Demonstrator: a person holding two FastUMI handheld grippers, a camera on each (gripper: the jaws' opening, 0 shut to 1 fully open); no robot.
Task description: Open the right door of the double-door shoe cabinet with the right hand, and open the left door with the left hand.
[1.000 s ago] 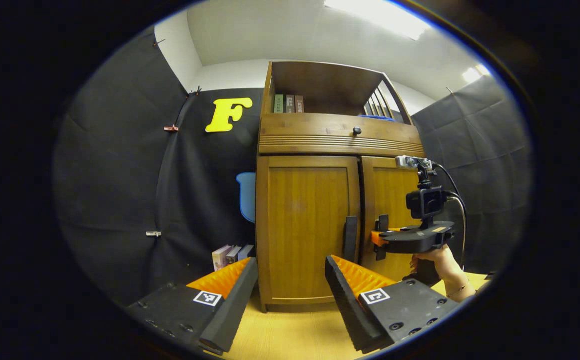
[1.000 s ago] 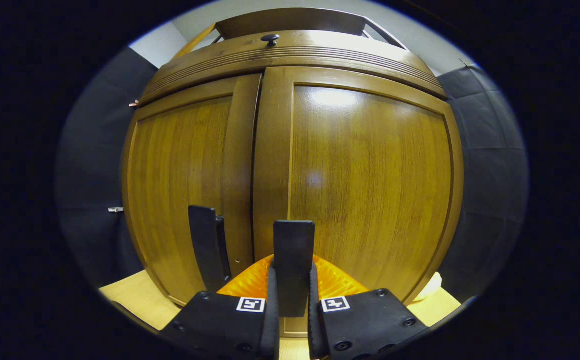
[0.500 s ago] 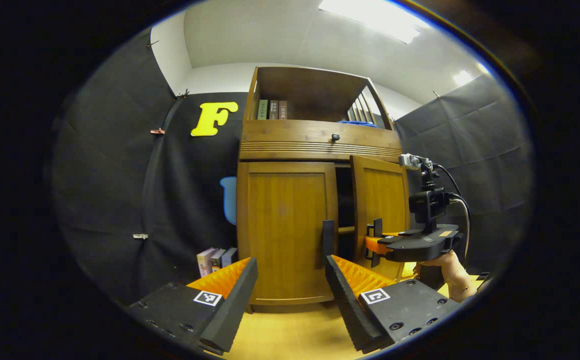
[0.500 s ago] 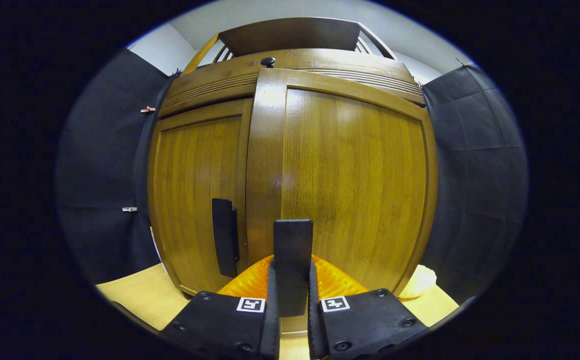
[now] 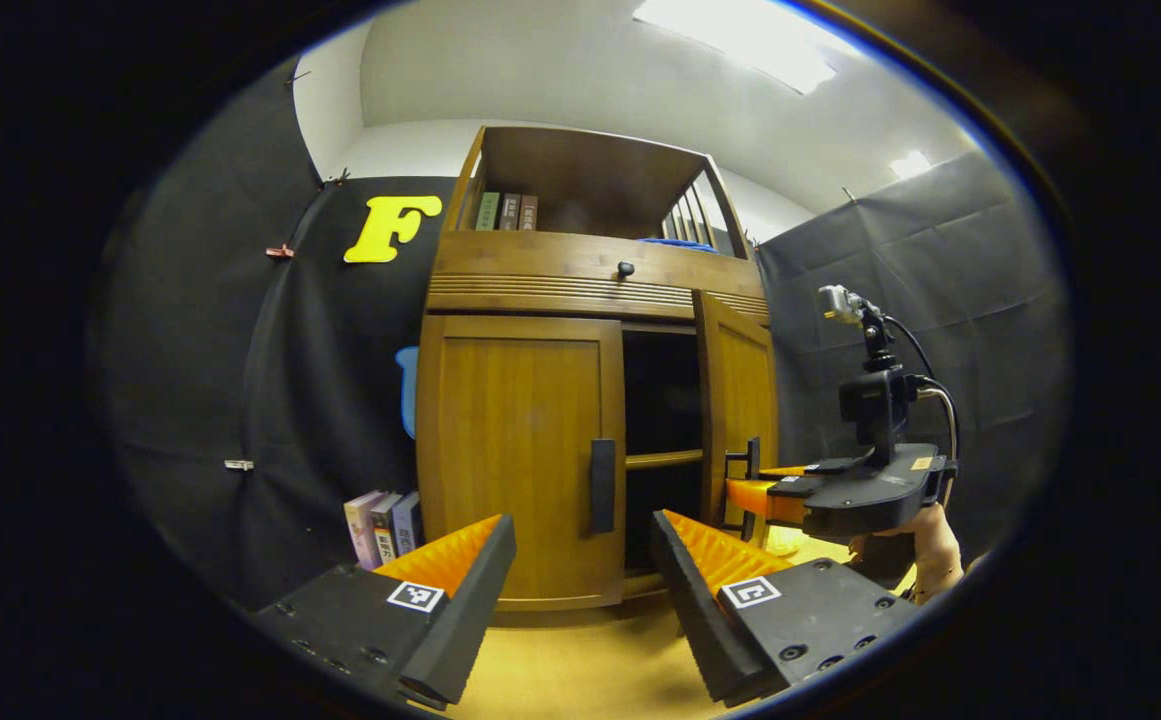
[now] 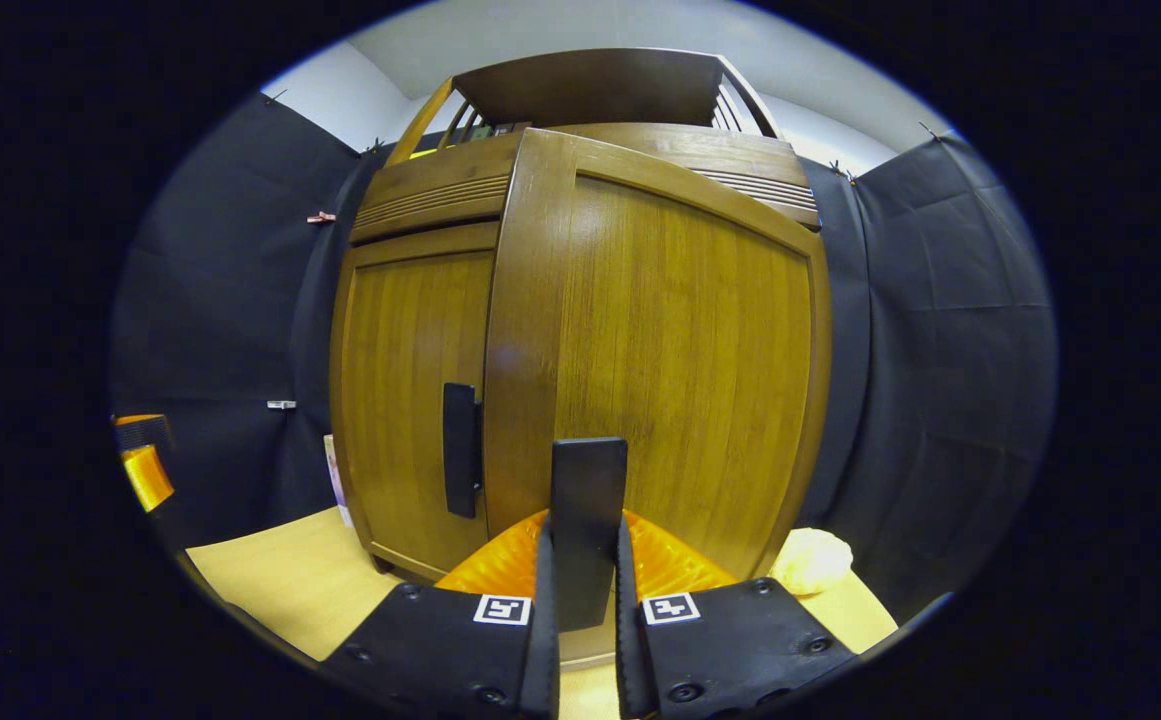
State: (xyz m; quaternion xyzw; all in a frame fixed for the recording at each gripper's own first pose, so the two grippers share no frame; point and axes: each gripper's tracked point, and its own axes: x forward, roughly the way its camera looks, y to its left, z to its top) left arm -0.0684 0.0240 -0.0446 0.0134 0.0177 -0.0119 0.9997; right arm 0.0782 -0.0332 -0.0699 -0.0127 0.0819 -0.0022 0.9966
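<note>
Wider-swung right door [image 5: 737, 410], one of two

Cabinet interior [image 5: 662, 400] dark, contents indiscernible

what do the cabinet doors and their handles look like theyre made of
The left door and right door look like wood or a wood veneer, honey-brown with vertical grain and a glossy varnish that catches soft light. Solid wood or veneer cannot be told. The left door handle and right door handle are flat dark matte bars, perhaps painted metal or plastic.
</note>
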